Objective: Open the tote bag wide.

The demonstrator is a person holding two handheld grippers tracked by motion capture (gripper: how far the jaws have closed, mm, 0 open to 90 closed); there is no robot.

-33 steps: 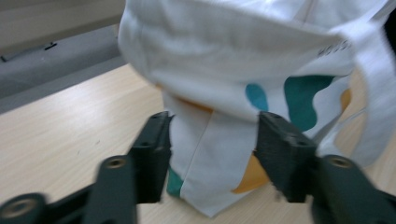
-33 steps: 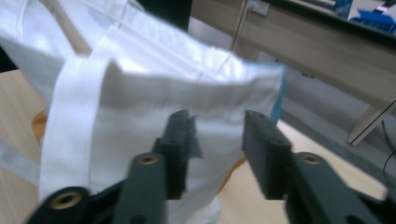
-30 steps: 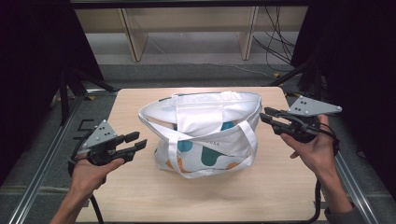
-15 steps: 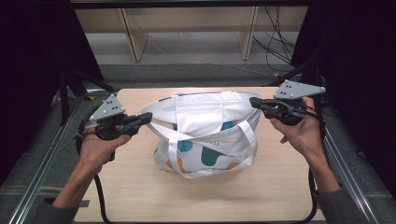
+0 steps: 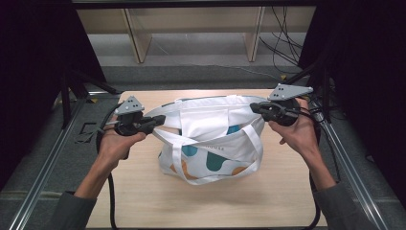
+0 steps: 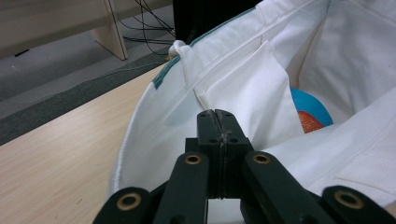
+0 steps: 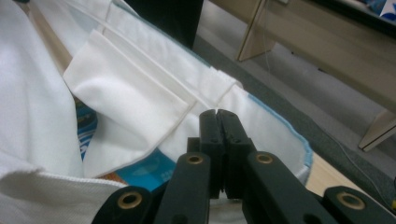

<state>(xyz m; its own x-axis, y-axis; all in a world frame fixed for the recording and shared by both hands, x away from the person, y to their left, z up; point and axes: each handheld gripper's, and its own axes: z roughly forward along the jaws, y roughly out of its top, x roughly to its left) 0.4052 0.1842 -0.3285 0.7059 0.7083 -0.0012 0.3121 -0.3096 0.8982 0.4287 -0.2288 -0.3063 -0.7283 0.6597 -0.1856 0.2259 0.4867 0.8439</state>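
A white tote bag (image 5: 210, 143) with teal and orange shapes stands on the wooden table (image 5: 143, 196), mouth up. My left gripper (image 5: 160, 118) is at the left end of the bag's rim with its jaws closed on the fabric. At the right end, my right gripper (image 5: 253, 107) pinches the rim the same way. The rim runs taut between them. In the left gripper view the shut gripper (image 6: 217, 114) points into the bag, where a blue and orange object (image 6: 310, 112) lies. The right gripper (image 7: 217, 113) meets puckered white cloth beside an inner pocket (image 7: 126, 107).
Pale wooden shelf legs (image 5: 136, 43) stand on the floor behind the table, with loose cables (image 5: 282, 43) near them. Metal rails (image 5: 52, 158) run along both sides of the table. A loop handle (image 5: 215, 139) hangs over the bag's front.
A second ago both grippers hung open beside the bag. They moved in to its rim and shut there. The mouth is now drawn out between them.
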